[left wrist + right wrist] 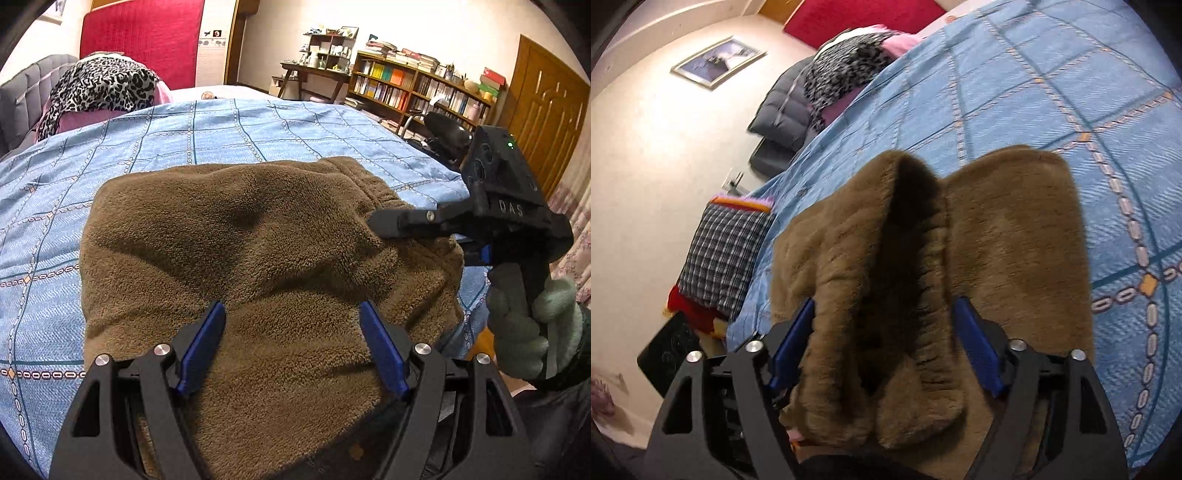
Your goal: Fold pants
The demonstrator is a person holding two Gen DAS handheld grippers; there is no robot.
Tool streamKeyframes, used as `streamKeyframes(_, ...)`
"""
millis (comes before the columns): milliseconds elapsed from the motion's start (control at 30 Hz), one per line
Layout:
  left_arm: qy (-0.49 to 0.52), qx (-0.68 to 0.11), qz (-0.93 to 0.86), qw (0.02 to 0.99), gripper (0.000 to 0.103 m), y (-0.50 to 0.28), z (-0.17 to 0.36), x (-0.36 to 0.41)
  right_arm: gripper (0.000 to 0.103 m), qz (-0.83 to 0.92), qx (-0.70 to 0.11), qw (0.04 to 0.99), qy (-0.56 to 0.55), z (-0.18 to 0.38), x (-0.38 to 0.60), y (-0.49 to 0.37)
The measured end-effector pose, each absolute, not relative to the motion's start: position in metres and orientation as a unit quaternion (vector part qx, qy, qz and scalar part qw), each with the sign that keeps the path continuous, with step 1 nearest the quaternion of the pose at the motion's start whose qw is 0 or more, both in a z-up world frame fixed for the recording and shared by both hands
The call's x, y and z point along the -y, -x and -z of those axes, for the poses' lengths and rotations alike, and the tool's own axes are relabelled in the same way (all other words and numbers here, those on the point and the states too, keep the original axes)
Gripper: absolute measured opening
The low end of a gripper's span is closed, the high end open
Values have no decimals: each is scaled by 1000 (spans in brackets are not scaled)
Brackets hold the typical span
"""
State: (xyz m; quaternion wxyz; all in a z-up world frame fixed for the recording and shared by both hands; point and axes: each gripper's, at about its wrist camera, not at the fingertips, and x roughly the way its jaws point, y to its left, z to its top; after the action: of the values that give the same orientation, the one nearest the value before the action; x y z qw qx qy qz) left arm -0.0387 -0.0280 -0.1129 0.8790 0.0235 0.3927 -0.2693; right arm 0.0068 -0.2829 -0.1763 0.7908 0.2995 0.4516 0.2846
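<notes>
Pants (258, 258) on bed (147, 147), near edge cut off; both grippers' jaws wide, fabric btwn, ungripped.

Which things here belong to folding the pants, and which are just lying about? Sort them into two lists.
Part of the job:
- brown fleece pants
- left hand-held gripper
- right hand-held gripper
- blue bedspread they lie on

Just lying about:
- leopard-print cloth
- checked cushion
- bookshelf
- framed picture
</notes>
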Motion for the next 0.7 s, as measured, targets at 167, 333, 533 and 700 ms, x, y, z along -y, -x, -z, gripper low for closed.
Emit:
streamKeyframes(167, -14, -394, 270, 878, 75, 37, 111, 26, 43, -291, -448, 791, -298, 173, 280, -8)
streamKeyframes(333, -6, -379, 273, 884, 75, 37, 91, 23, 23, -292, -413, 815, -285, 143, 294, 2)
streamKeyframes(533, 9, -354, 282, 892, 78, 37, 66, 16, 23, -256, -374, 852, -263, 114, 333, 28)
streamKeyframes(700, 1, -383, 282, 880, 78, 36, 91, 25, 23, -210, -412, 842, -276, 162, 355, 24)
